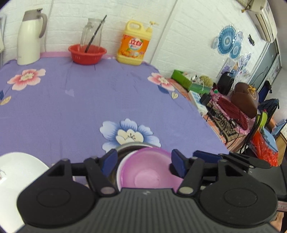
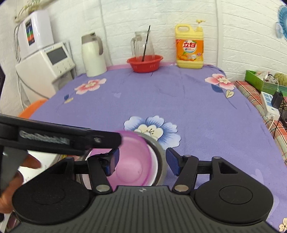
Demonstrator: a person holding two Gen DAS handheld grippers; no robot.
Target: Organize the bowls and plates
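Purple cotton tablecloth (image 2: 188, 100) printed with pink and blue flowers, spread over the whole table. As landmark, the big blue-and-white printed flower (image 2: 152, 129) near the front middle of the cloth. Just in front of that flower, touching its lower petals: a translucent pink plastic bowl (image 2: 132, 161) nested inside a white bowl (image 2: 155, 166), both seated in a steel bowl (image 2: 160, 152) with a grey rim. Left of the stack, a white plate (image 1: 19, 172), partly cut off by the picture edge.

Far behind the flower, along the white brick wall (image 2: 161, 16): a red plastic basket (image 2: 145, 62) with a clear glass jug (image 2: 142, 44) standing in it and a dark stick leaning out; right of that, a yellow detergent bottle (image 2: 189, 48) with an orange label; left of it, a white thermos jug (image 2: 93, 55) with a grey handle. Further left, off the cloth, a white countertop appliance (image 2: 46, 68) with a screen. Right of the flower, past the cloth's edge, a checked cover with a green box (image 2: 260, 80) and a white power strip (image 2: 269, 104).

Left gripper (image 1: 143, 161) with blue pads spread either side of the pink bowl, not pressing on it. Right gripper (image 2: 141, 161) spread wide, released, right pad clear of the steel rim, left pad behind the left gripper's arm. A person's fingers (image 2: 30, 162) visible at lower left of the right wrist view.
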